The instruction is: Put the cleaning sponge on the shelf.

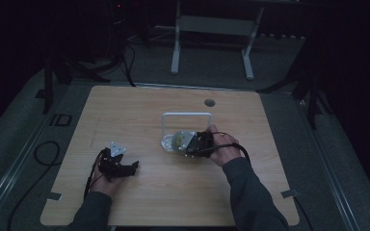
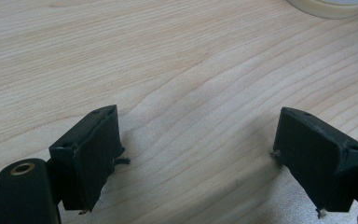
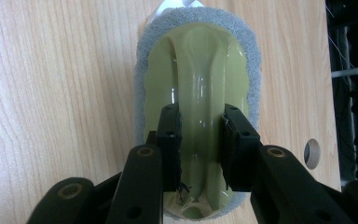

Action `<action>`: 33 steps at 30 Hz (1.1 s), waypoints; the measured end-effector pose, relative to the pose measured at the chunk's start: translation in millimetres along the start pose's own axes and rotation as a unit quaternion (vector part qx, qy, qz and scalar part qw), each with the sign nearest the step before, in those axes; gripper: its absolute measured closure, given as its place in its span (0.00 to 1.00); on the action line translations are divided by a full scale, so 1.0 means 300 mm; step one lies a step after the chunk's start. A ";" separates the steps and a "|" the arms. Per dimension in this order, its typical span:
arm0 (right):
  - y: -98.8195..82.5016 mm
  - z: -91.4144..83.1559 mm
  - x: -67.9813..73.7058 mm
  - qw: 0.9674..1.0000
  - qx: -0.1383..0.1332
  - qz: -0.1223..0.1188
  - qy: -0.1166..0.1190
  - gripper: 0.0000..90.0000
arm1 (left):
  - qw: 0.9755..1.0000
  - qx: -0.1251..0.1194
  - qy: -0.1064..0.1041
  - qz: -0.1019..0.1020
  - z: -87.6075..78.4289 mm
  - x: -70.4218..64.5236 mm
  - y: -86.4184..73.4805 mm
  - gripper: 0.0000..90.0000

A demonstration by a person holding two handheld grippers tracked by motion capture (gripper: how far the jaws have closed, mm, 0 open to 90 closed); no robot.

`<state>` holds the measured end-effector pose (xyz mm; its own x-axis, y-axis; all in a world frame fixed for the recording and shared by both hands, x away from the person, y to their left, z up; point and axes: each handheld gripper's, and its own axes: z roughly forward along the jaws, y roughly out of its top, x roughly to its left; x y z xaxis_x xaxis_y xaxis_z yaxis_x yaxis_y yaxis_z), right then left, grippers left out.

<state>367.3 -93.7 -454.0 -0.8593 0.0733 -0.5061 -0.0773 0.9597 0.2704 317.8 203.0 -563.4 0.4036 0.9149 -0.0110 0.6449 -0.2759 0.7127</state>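
A scrubbing pad (image 3: 196, 56) with a grey sponge rim and a glossy yellow-green plastic handle lies flat near the table's middle (image 1: 178, 140). My right gripper (image 3: 200, 116) is shut on the raised ridge of that handle, one pad on each side; a hand holds this right gripper (image 1: 194, 143) from the right. A bit of something white (image 3: 172, 5) peeks out beyond the pad's far end. My left gripper (image 1: 121, 167) rests low at the table's front left, its jaws wide open over bare wood with nothing between the fingertips (image 2: 196, 154).
A white rectangular frame (image 1: 186, 114) stands just behind the pad on the light wooden table (image 1: 125, 110). A round cable hole (image 1: 209, 102) sits near the far edge. A cream round rim (image 2: 331, 7) shows at the top right of the left gripper view. Cables trail off the table's left.
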 end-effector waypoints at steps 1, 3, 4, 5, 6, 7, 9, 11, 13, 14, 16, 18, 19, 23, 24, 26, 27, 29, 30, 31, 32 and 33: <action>-0.001 0.003 0.000 1.000 0.001 -0.002 0.001 0.79 | 1.000 0.000 0.000 0.000 0.000 0.000 0.000 0.17; -0.002 0.010 0.000 1.000 0.001 -0.006 0.001 0.79 | 1.000 0.000 0.000 0.000 0.000 0.000 0.000 0.17; -0.001 0.012 0.000 1.000 -0.001 -0.008 0.001 0.80 | 1.000 0.000 0.000 0.000 0.000 0.000 0.000 0.17; 0.000 0.015 0.000 1.000 -0.003 -0.010 0.002 0.80 | 1.000 0.000 0.000 0.000 0.000 0.000 0.000 0.17; 0.000 0.016 0.002 1.000 -0.002 -0.009 0.002 0.80 | 1.000 0.000 0.000 0.000 0.000 0.000 0.000 0.17; 0.002 0.019 0.001 1.000 -0.002 -0.011 0.002 0.80 | 1.000 0.000 0.000 0.000 0.000 0.000 0.000 0.17; 0.005 0.023 0.001 1.000 -0.001 -0.013 0.002 0.79 | 1.000 0.000 0.000 0.000 0.000 0.000 0.000 0.17; 0.008 0.024 0.001 1.000 0.001 -0.011 0.001 0.79 | 1.000 0.000 0.000 0.000 0.000 0.000 0.000 0.17; 0.010 0.025 -0.001 1.000 0.001 -0.013 0.003 0.80 | 1.000 0.000 0.000 0.000 0.000 0.000 0.000 0.17; 0.012 0.024 -0.003 1.000 0.001 -0.015 0.001 0.79 | 1.000 0.000 0.000 0.000 0.000 0.000 0.000 0.16; 0.017 0.020 -0.004 1.000 0.003 -0.015 -0.002 0.79 | 1.000 0.000 0.000 0.000 0.000 0.000 0.000 0.16; 0.025 0.012 -0.004 1.000 0.002 -0.018 -0.004 0.79 | 1.000 0.000 0.000 0.001 0.000 0.000 0.000 0.16; 0.029 0.009 -0.006 1.000 0.002 -0.019 -0.005 0.80 | 1.000 0.000 0.000 0.001 0.000 0.000 0.001 0.16; 0.040 0.010 -0.014 1.000 0.004 -0.029 -0.009 0.80 | 1.000 0.000 0.000 0.001 0.001 0.000 0.001 0.16; 0.041 0.010 -0.013 1.000 0.003 -0.029 -0.008 0.80 | 1.000 0.000 0.000 0.001 0.001 0.000 0.001 0.16; 0.042 0.013 -0.011 0.999 0.001 -0.031 -0.005 0.80 | 1.000 0.000 0.000 0.002 0.001 0.001 0.001 0.16; 0.042 0.015 -0.010 0.999 0.001 -0.036 -0.006 0.79 | 1.000 0.000 0.000 0.002 0.001 0.001 0.001 0.16; 0.043 0.020 -0.011 0.999 0.006 -0.037 -0.007 0.79 | 1.000 0.000 0.000 0.002 0.001 0.001 0.001 0.16; 0.044 0.021 -0.013 0.999 0.005 -0.038 -0.007 0.79 | 1.000 0.000 0.000 0.002 0.001 0.001 0.001 0.16; 0.045 0.022 -0.015 0.999 0.005 -0.040 -0.007 0.80 | 1.000 0.000 0.000 0.002 0.001 0.001 0.001 0.16; 0.048 0.023 -0.017 0.999 0.006 -0.043 -0.008 0.79 | 1.000 0.000 0.000 0.002 0.001 0.001 0.001 0.16; 0.051 0.024 -0.019 0.999 0.008 -0.046 -0.009 0.79 | 1.000 0.000 0.000 0.002 0.001 0.001 0.001 0.16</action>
<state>374.5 -77.5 -452.9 -0.8402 -0.0105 -0.5422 -0.1468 0.9669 0.2088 318.3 203.0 -563.3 0.4071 0.9133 -0.0085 0.6430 -0.2800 0.7128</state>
